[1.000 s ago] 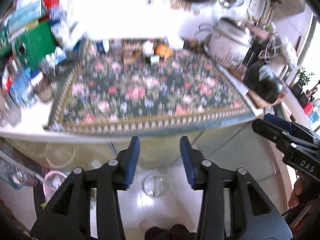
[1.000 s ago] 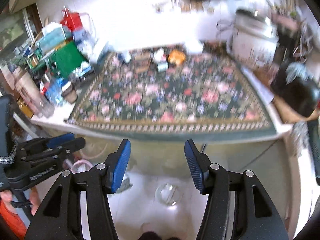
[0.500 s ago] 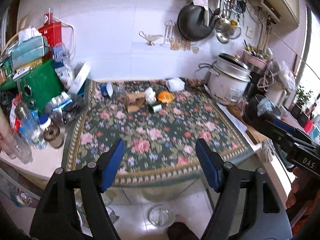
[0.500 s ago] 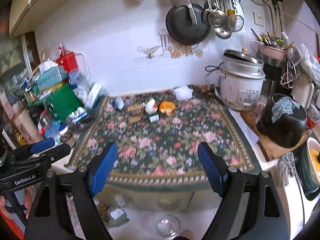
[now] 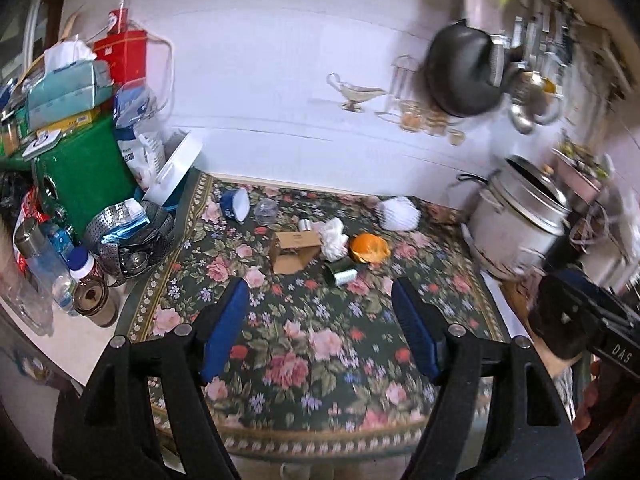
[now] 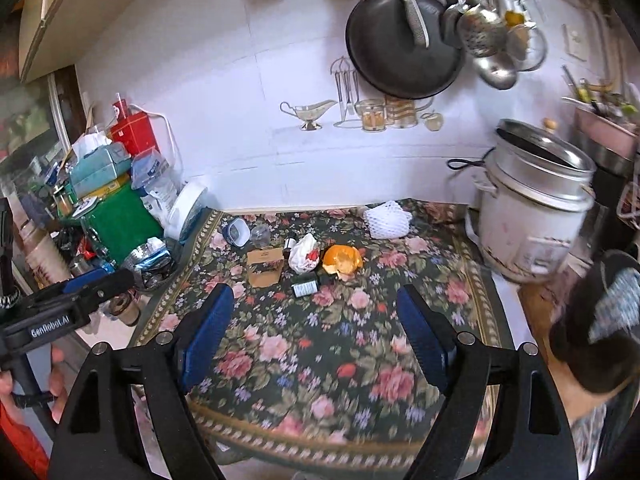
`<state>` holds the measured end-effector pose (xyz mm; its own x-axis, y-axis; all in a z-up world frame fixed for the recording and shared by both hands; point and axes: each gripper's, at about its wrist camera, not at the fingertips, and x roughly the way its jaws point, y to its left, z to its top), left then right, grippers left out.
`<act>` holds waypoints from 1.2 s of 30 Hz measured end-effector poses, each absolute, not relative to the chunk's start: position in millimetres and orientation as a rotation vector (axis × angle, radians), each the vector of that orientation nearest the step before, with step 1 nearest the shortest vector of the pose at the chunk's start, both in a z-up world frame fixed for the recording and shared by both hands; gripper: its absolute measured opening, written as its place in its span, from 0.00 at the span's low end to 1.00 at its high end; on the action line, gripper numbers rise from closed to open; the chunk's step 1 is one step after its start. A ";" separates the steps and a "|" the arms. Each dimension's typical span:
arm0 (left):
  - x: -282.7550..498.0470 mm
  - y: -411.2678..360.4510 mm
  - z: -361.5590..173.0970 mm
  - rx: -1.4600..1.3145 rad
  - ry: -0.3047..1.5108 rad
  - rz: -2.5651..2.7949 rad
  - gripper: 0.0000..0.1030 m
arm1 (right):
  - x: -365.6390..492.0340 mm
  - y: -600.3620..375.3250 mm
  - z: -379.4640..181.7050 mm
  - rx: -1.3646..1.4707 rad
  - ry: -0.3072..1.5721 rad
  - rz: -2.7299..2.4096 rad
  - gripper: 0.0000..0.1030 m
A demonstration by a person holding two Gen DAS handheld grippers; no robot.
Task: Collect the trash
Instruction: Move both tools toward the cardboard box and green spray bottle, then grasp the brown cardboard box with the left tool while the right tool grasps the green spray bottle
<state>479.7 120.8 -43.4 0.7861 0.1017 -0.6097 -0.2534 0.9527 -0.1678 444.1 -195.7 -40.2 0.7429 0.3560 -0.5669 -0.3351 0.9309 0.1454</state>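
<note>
Hanging wok (image 6: 402,46) is sharp in right view (left blurs it).

floral-cloth table (image 6: 360,360), orange peel (image 6: 342,260), cardboard box (image 6: 264,267)

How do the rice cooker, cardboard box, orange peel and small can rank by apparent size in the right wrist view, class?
1. Rice cooker, clearly largest.
2. Cardboard box and orange peel: too alike to rank.
3. Small can, smallest.
All lie at a similar distance, so nearness hardly matters.
</note>
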 end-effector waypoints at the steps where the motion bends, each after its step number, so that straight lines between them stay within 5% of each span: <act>1: 487.4 122.7 -46.3 -0.250 0.648 0.205 0.71 | 454.0 -195.3 -45.1 0.029 0.625 0.370 0.78; 31: 684.8 282.0 -171.4 -0.232 0.970 0.041 0.70 | 693.0 -79.3 -243.7 0.304 1.130 0.127 0.78; 36: 711.7 277.4 -195.5 -0.252 1.033 -0.069 0.71 | 698.3 -75.1 -252.8 0.268 1.141 0.095 0.64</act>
<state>711.7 277.4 -195.5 0.5129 -0.1747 -0.8405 -0.0617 0.9690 -0.2390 698.3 -75.1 -252.8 0.4162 0.2107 -0.8845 0.0613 0.9641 0.2585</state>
